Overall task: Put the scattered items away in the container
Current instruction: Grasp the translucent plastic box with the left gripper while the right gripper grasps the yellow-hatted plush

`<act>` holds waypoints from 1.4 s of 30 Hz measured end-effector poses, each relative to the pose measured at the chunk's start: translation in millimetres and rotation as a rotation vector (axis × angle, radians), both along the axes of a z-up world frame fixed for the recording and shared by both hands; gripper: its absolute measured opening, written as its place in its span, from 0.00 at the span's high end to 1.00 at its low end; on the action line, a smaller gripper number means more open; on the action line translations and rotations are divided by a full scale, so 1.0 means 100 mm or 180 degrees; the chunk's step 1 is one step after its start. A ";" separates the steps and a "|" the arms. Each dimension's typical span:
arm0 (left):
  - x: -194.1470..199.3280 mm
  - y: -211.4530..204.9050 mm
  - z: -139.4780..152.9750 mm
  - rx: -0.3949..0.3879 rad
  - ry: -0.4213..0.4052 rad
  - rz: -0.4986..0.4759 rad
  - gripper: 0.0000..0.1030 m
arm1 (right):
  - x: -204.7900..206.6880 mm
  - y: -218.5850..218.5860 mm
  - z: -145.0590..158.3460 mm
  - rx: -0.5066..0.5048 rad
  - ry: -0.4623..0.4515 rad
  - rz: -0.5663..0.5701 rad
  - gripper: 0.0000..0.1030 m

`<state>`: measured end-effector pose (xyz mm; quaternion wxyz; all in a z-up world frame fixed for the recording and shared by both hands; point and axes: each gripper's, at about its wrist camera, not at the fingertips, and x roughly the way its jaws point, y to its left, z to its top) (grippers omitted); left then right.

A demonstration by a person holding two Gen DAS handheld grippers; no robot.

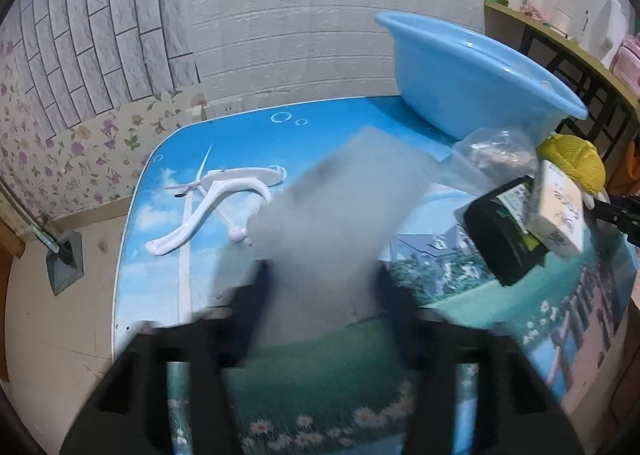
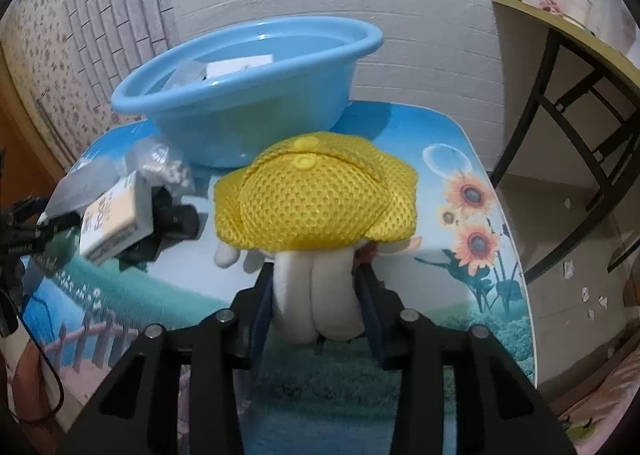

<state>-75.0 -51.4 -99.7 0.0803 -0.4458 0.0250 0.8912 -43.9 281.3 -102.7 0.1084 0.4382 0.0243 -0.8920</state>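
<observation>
The round light-blue plastic basin [image 2: 248, 95] stands at the far side of the picture-printed desk [image 2: 472, 295] and already holds at least a white flat box [image 2: 240, 65] and something clear beside it, so the tidying looks partly done. Much is left outside: a white plastic hanger-like frame [image 1: 216, 207] lying well apart to the left, a clear crinkled bag [image 1: 496, 151] just in front of the basin, and a cream carton [image 1: 558, 211] leaning on a black box [image 1: 504, 239].

Two items are in hand. The right gripper [image 2: 318, 295] pinches the white stem of a plush toy with a yellow mesh cap [image 2: 316, 199]; its fingers [image 2: 260, 307] press the stem from both sides, with the cap pointing toward the basin, near its front wall. The left gripper [image 1: 320, 287] has a grey, motion-blurred flat thing [image 1: 340, 215] between its fingers; it seems gripped, though the blur hides the contact. Both loads probably go into the basin next.
</observation>
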 end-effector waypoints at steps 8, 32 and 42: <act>0.29 0.09 0.08 0.0074 -0.0012 -0.0062 0.89 | 0.21 0.04 0.12 -0.0132 0.0107 0.0087 0.67; 0.52 0.13 0.22 0.0083 0.0162 -0.0061 0.17 | 0.45 0.16 0.16 -0.0218 0.0157 0.0050 0.46; -0.12 0.32 0.31 -0.0365 0.0295 -0.0551 0.12 | 0.38 0.22 0.29 -0.0093 0.0355 -0.0043 0.25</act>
